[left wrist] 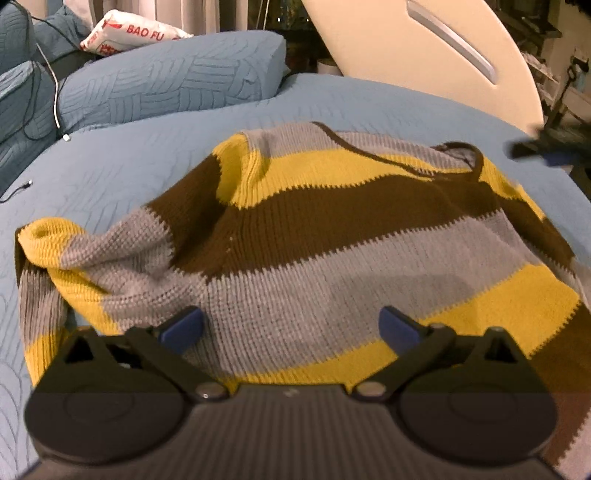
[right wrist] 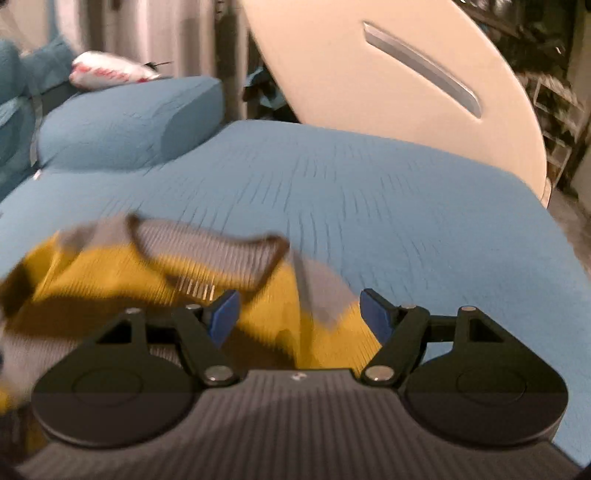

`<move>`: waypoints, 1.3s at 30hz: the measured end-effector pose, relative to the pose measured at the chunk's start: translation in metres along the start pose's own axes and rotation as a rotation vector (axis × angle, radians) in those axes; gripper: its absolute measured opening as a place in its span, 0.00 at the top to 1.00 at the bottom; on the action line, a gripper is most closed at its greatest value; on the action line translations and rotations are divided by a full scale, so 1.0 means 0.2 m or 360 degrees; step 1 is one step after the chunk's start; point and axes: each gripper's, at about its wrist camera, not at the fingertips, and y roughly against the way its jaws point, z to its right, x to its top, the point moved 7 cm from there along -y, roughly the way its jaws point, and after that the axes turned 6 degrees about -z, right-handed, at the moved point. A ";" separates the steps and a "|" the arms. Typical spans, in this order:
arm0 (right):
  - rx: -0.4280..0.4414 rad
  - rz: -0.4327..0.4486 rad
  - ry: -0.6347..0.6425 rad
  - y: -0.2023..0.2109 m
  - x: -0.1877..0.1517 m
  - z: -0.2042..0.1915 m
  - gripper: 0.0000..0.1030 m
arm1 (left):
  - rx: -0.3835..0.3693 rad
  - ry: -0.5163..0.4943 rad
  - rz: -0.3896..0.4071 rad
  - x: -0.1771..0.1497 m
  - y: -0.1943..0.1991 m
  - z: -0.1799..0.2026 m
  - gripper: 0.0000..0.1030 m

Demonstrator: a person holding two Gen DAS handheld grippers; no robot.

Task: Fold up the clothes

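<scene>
A knitted sweater point(left wrist: 332, 236) with yellow, brown and grey stripes lies spread on the blue bed cover point(left wrist: 110, 177), neckline at the far side, one sleeve bunched at the left. My left gripper point(left wrist: 291, 326) is open and empty, hovering over the sweater's lower grey stripe. In the right wrist view the sweater point(right wrist: 147, 280) shows blurred at lower left, its neckline just ahead. My right gripper point(right wrist: 299, 314) is open and empty over the sweater's shoulder. The right gripper also shows as a dark blurred shape at the right edge of the left wrist view point(left wrist: 550, 146).
A blue pillow point(left wrist: 173, 81) and a white printed bag point(left wrist: 129, 31) lie at the bed's far left. A cream footboard point(left wrist: 424, 55) stands behind the bed. White and black cables point(left wrist: 55, 99) hang at the left. Shelving point(right wrist: 561, 103) is at the right.
</scene>
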 end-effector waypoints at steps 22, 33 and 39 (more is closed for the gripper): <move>-0.0457 -0.0088 -0.0024 -0.08 0.24 0.32 0.78 | 0.0072 0.0024 0.0014 0.03 -0.10 -0.02 0.00; 0.0365 -0.0046 -0.0322 0.96 -1.12 -0.19 0.21 | -0.0093 0.0350 0.0063 0.06 -0.02 -0.16 0.00; 0.0239 0.0141 0.1082 1.06 -1.43 -0.87 0.21 | -0.0076 0.0430 0.0001 -0.01 0.03 -0.22 0.00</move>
